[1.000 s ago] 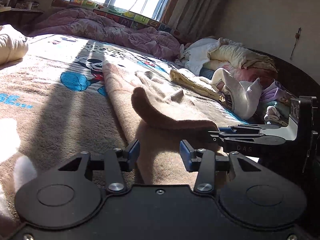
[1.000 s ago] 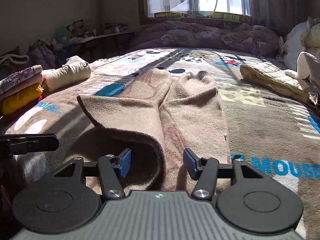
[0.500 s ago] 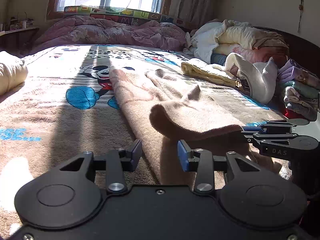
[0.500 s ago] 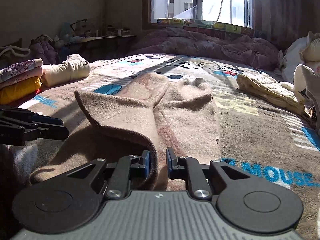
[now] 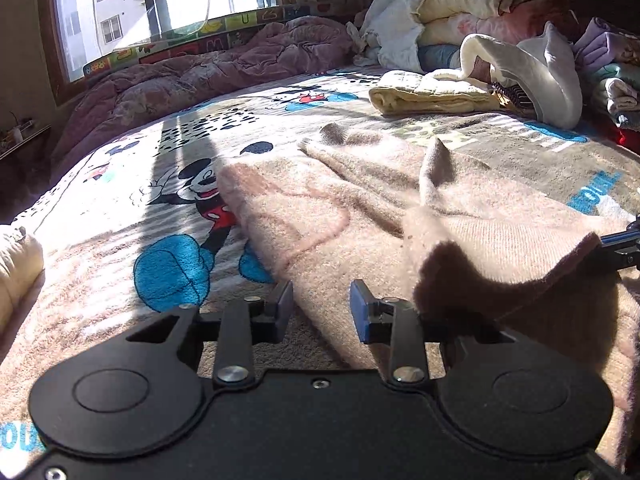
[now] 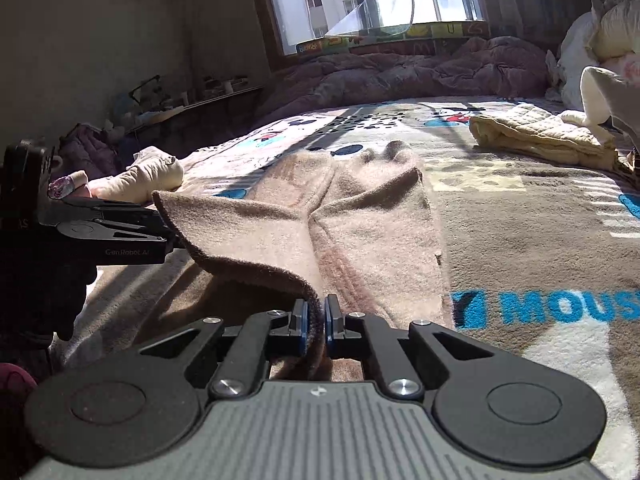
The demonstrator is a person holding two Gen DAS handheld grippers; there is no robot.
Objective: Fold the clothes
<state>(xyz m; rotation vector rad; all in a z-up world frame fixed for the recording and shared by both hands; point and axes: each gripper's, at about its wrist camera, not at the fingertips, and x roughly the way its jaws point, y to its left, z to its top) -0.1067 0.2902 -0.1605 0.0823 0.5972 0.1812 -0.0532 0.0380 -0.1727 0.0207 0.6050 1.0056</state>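
A tan fleece garment (image 5: 328,216) lies lengthwise on the cartoon-print bed blanket (image 5: 168,184), legs pointing toward the window; it also shows in the right wrist view (image 6: 360,216). My right gripper (image 6: 316,320) is shut on the garment's near hem and lifts it. My left gripper (image 5: 320,306) is open, its jaws straddling the garment's left edge, with the raised hem flap draped by its right finger. In the right wrist view the left gripper (image 6: 168,232) sits at the raised hem's left corner.
A folded yellow quilted piece (image 6: 540,136) lies at right. A heap of bedding and clothes (image 5: 480,12) fills the far right. A rolled cream item (image 6: 140,178) sits at left. A crumpled purple duvet (image 5: 208,76) lies under the window.
My right gripper closed on the garment's near hem and raised it. My left gripper moved in to the hem's left corner, still open.
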